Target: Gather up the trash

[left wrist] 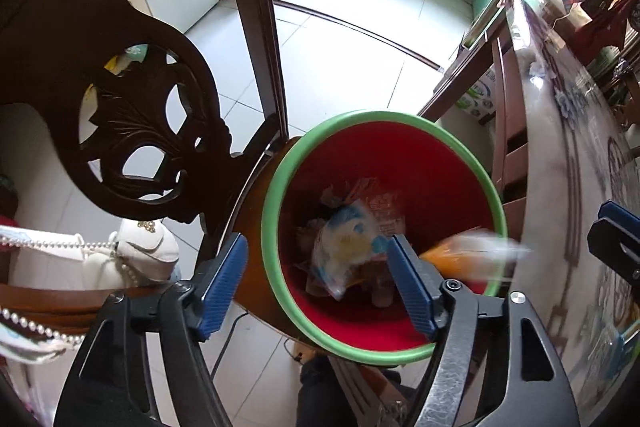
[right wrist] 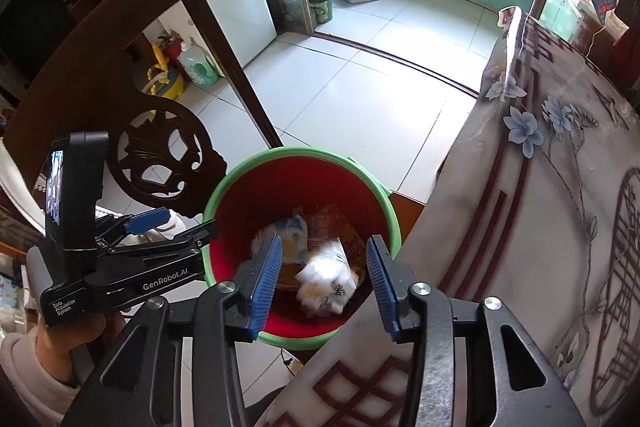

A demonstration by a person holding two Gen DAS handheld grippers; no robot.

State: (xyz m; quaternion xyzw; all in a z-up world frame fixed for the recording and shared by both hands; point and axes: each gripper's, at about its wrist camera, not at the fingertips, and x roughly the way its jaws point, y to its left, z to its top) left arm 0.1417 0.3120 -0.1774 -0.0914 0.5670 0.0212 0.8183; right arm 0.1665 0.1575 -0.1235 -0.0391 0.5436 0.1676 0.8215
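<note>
Both the left gripper (left wrist: 316,285) and right gripper (right wrist: 322,281) have wide, empty jaws over the red bin (right wrist: 394,223), so falling wrappers (right wrist: 326,285) could catch its rim.

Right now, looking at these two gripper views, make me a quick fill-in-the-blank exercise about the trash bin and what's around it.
1. The bin has a red inside and a ____ rim.
2. The carved dark wooden ____ stands beside the bin.
3. Both the left gripper and the right gripper have their jaws ____.
4. The tablecloth is printed with blue ____.

Missing words: green; chair; open; flowers
</note>
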